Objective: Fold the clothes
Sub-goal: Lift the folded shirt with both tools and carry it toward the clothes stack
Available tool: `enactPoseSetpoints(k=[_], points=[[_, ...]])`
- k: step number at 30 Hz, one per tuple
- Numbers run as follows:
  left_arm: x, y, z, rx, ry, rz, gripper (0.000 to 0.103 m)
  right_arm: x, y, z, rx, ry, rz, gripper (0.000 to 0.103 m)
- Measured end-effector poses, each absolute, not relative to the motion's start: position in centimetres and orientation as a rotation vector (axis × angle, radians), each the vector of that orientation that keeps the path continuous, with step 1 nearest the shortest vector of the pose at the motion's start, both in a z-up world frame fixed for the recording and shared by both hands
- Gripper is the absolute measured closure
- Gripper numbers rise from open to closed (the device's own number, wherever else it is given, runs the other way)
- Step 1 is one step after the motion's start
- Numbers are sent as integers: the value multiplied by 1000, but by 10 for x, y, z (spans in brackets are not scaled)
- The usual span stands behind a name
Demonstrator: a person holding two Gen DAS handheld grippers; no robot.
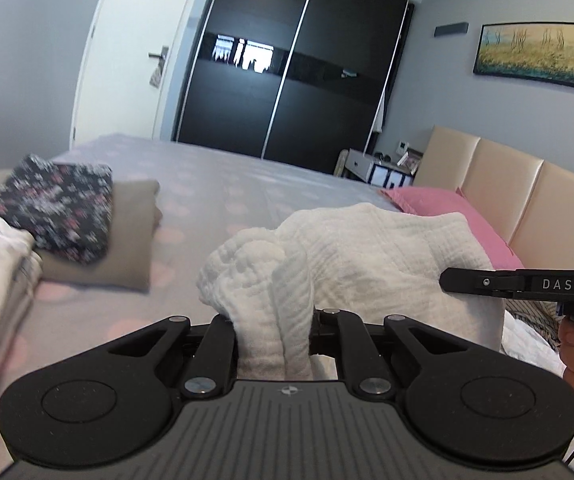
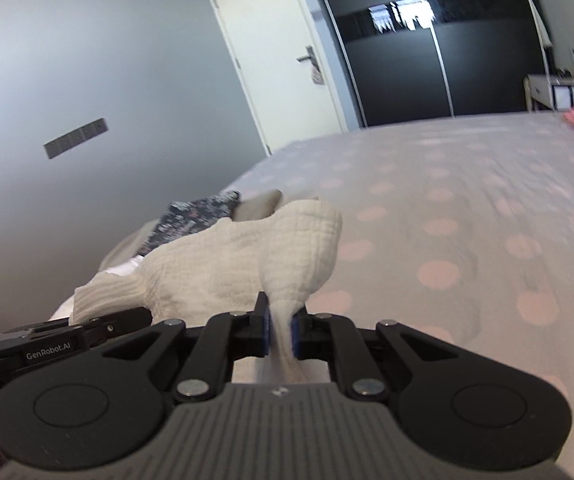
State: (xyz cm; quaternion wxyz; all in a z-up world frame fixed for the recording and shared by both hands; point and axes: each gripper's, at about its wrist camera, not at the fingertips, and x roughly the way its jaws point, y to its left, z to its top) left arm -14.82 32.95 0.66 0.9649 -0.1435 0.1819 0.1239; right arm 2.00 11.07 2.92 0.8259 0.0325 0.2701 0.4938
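Spanning the scene was a bed [image 2: 427, 184] in grey cover with pink dots. Above it hung a white textured garment [image 1: 367, 248], stretched between both tools. At the bed's left edge sat a stack of folded clothes [image 1: 59, 216], floral piece uppermost. The left gripper [image 1: 273, 340] was clamped on one bunched end of the garment; the right gripper [image 2: 281, 334] pinched the other end tightly between blue pads.

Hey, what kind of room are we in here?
A bedroom, most likely: a wide bed with a grey, pink-dotted cover, a padded beige headboard with a pink pillow beside it, and a dark sliding-door wardrobe along the far wall.
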Motion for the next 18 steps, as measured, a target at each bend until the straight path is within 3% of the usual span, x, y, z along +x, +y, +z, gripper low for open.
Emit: enactPoseSetpoints(k=[18], points=[[-274,412,121,-100,316,506,94,-92,238,110,60,474,1317,92]])
